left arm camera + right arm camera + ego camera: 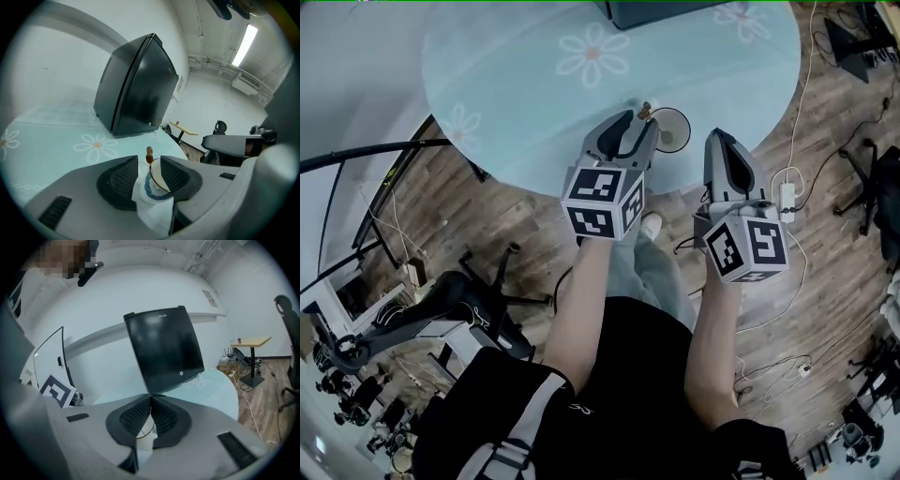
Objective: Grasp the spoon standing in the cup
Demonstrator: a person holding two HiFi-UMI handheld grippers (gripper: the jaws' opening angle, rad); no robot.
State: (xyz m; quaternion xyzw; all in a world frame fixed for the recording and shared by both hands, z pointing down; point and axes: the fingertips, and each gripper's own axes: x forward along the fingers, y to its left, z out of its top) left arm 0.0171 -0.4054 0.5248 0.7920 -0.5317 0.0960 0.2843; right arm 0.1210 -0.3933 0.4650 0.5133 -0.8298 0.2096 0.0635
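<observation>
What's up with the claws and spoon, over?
Left claw open, empty. Right claw shut, empty. Spoon standing in cup, just ahead of left claw. Path clear.

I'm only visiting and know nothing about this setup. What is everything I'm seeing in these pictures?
Table: one, round, pale blue with white daisies, in front of the person.
Black box: one, black, at the table's far side.
Cup: one, white with blue pattern, near the table's near edge.
Spoon: one, brown-tipped handle, standing in the cup.
Power strip: one, white, on the wooden floor.
Left gripper: one, grey, jaws open, at the cup.
Right gripper: one, grey, jaws shut, empty, right of the cup.
</observation>
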